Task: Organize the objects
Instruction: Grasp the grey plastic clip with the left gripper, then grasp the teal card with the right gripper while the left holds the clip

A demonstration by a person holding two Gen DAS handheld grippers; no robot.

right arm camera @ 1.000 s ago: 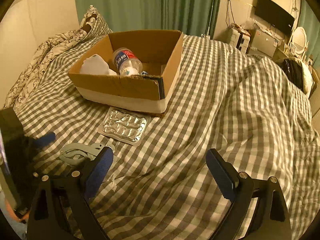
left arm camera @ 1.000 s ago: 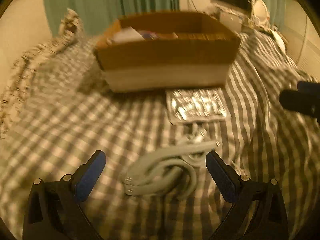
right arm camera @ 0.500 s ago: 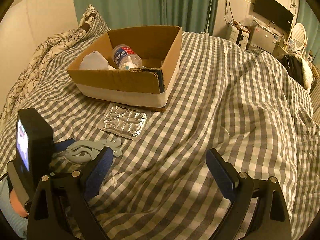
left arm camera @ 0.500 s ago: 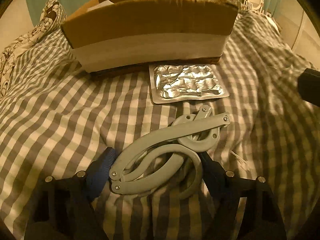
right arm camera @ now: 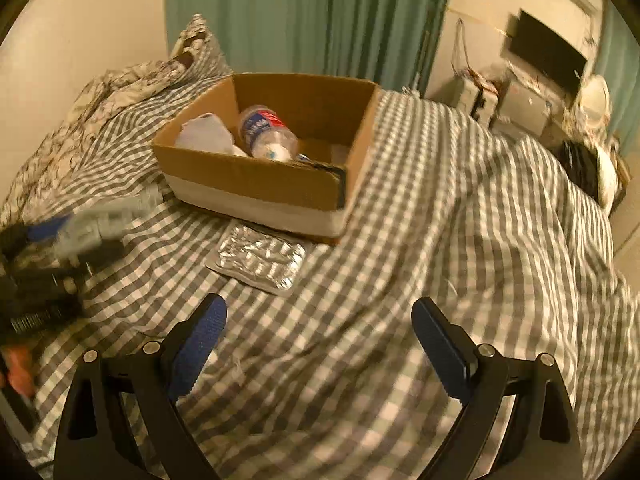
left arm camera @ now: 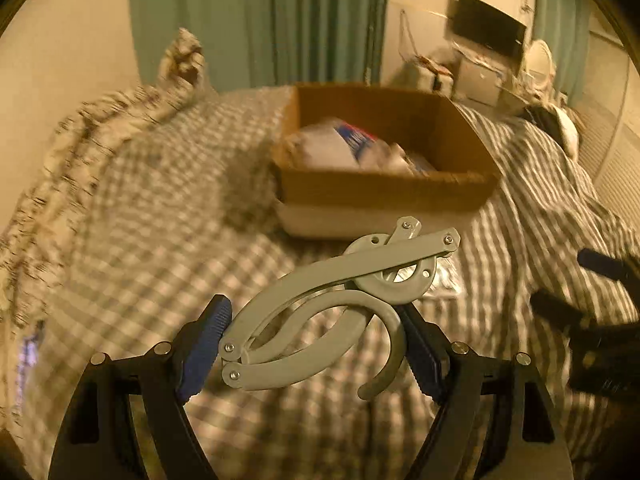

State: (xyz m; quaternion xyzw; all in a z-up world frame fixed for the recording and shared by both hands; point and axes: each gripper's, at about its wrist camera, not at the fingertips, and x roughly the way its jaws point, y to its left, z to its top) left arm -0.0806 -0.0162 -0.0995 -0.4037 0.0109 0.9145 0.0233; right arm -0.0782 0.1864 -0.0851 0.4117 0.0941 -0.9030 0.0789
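Green curtains [right arm camera: 312, 16], wall television [right arm camera: 548, 62] (blurred), patterned blanket [right arm camera: 120, 88] behind checked bedspread [right arm camera: 460, 220]

Matt plastic hanger [left arm camera: 336, 304]; crinkled foil blister pack [right arm camera: 258, 258] (glossy); cardboard box [right arm camera: 264, 184].

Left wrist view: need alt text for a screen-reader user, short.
The left gripper holds a grey folding hanger between its blue-padded fingers, lifted above a grey checked bedspread. Beyond it sits an open cardboard box holding a plastic bottle and white items. The right gripper shows blurred at the right edge.
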